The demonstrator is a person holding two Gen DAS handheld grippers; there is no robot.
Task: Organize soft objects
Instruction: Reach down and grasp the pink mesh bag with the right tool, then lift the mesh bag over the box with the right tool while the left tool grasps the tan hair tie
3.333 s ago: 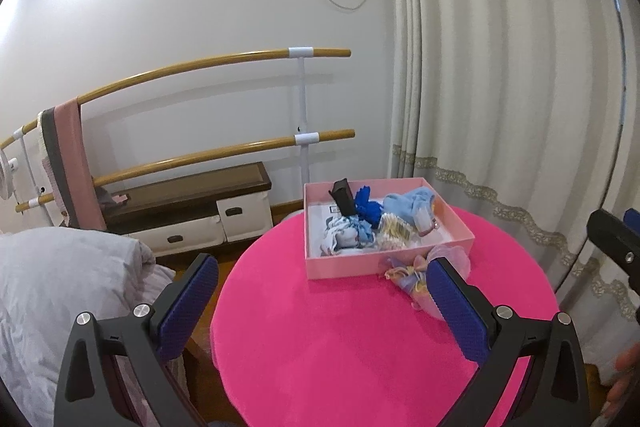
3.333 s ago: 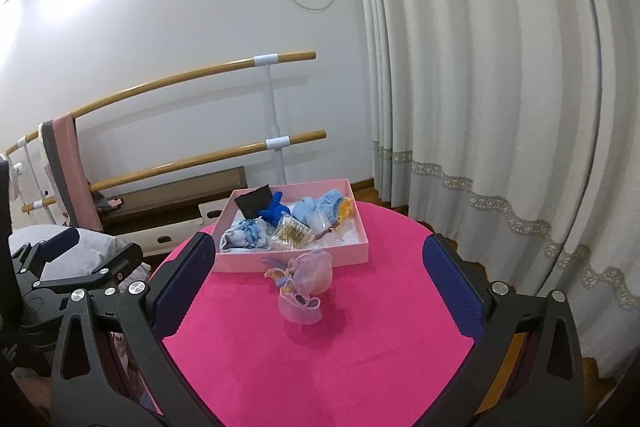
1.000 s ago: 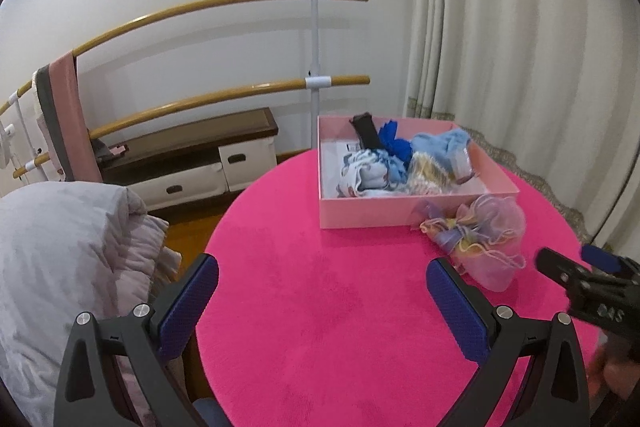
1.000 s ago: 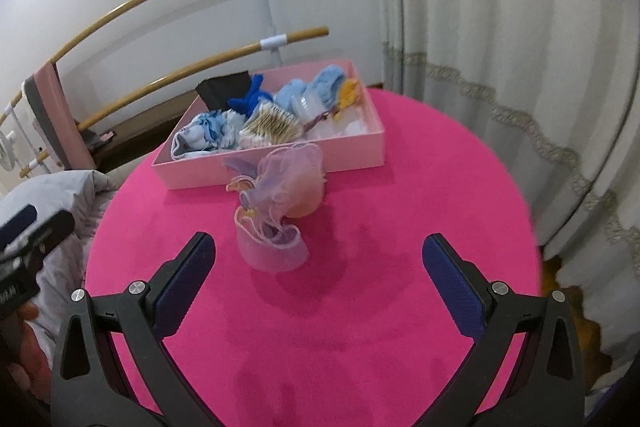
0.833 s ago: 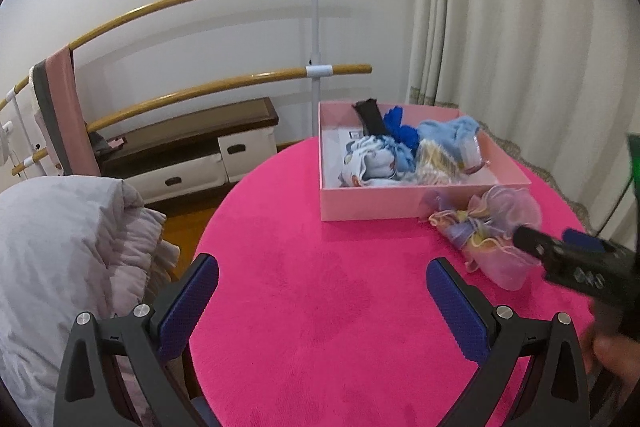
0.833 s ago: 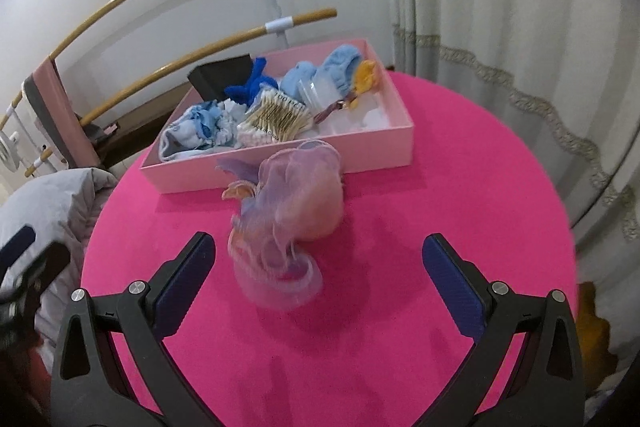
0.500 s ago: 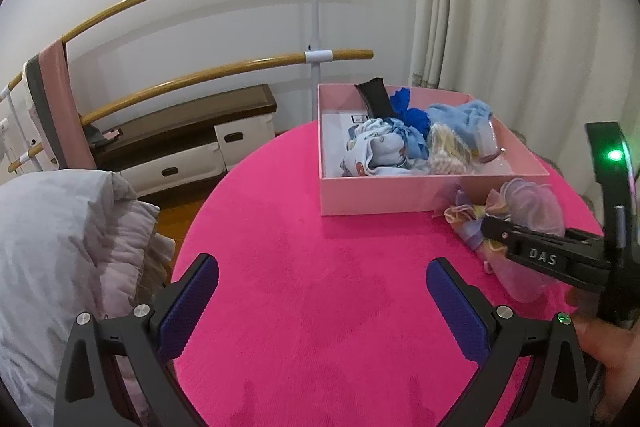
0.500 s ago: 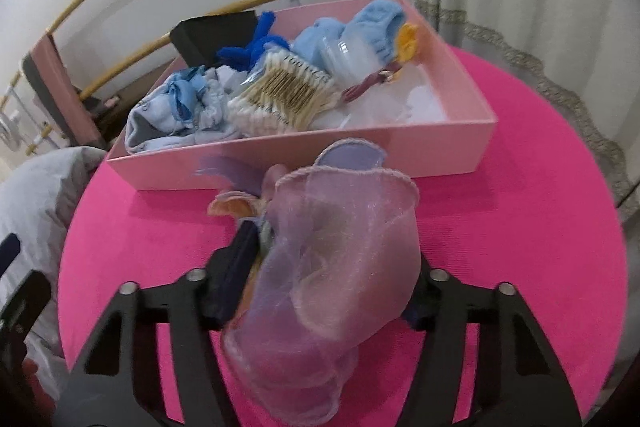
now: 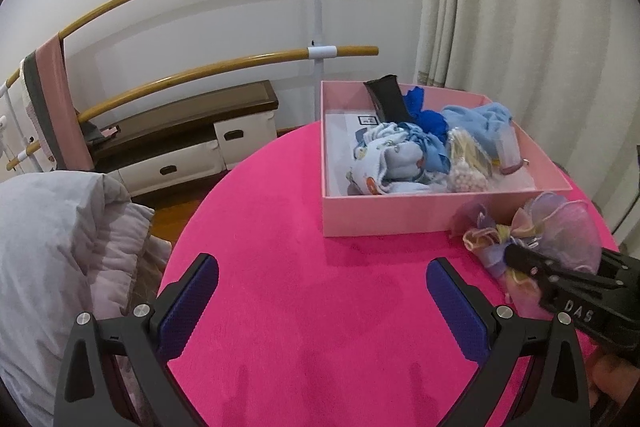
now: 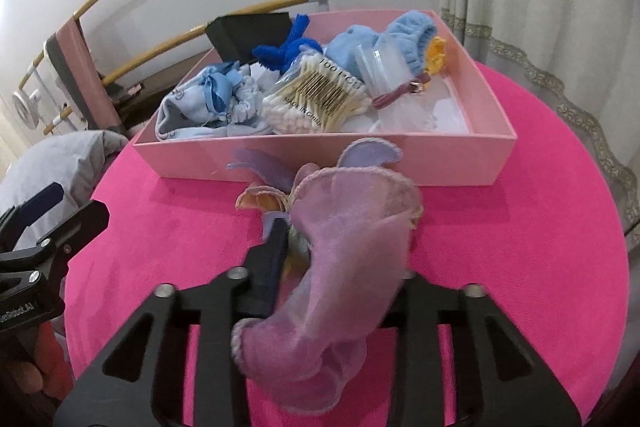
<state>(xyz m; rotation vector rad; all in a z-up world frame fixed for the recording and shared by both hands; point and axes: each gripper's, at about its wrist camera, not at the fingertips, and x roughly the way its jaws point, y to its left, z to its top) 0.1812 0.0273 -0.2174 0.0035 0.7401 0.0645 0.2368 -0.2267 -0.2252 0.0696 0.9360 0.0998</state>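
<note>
Already the right gripper (image 10: 340, 247) is clamped on the sheer lilac organza scrunchie bundle (image 10: 352, 247) at lower centre, just before the pink cardboard box (image 10: 460, 163). Loose frills could snag the box wall when lifted. Left gripper (image 9: 320, 295) gapes wide, empty.

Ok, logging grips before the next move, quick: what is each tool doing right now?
Left tool: open, holding nothing.
Right tool: closed on the purple organza bundle.
</note>
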